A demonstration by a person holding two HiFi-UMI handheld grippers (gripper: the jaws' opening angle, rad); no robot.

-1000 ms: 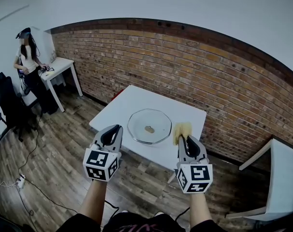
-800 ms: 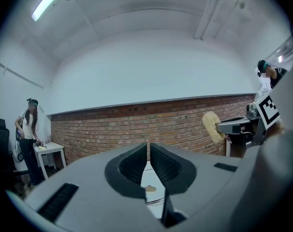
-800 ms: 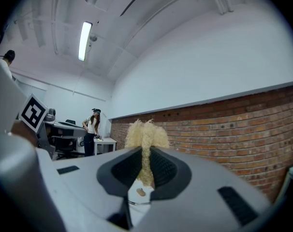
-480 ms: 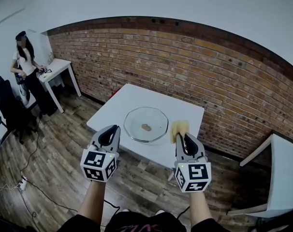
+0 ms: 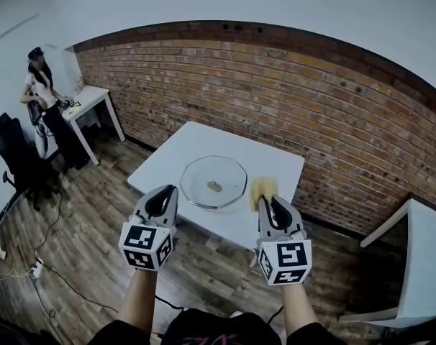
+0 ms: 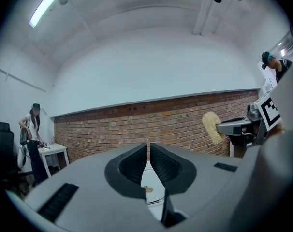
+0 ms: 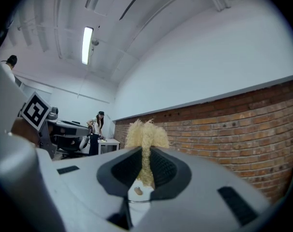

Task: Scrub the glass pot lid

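Brick wall backs a white surface that stands on a wood floor. Seen from the head view, the glass pot lid lies flat on the surface toward its near edge, with a small brown knob at its middle. The left gripper hangs off that near edge, apart from the lid, which sits at its one o'clock. The right gripper has the lid at its ten o'clock. A yellow scrubber sticks out of its tips and appears just beside the lid's right rim. At nine o'clock of the frame a person stands by a small desk, with a black chair near.

The left gripper view shows the left gripper with its jaws clenched together and nothing between them. A sliver of the lid shows beneath them at six o'clock. At three o'clock the right gripper reaches in, with the scrubber at its tip.

The right gripper view shows the right gripper with its jaws grasping the scrubber. The scrubber's frayed top spreads above them at twelve o'clock. Below, at six o'clock, the lid and its knob show through the gap.
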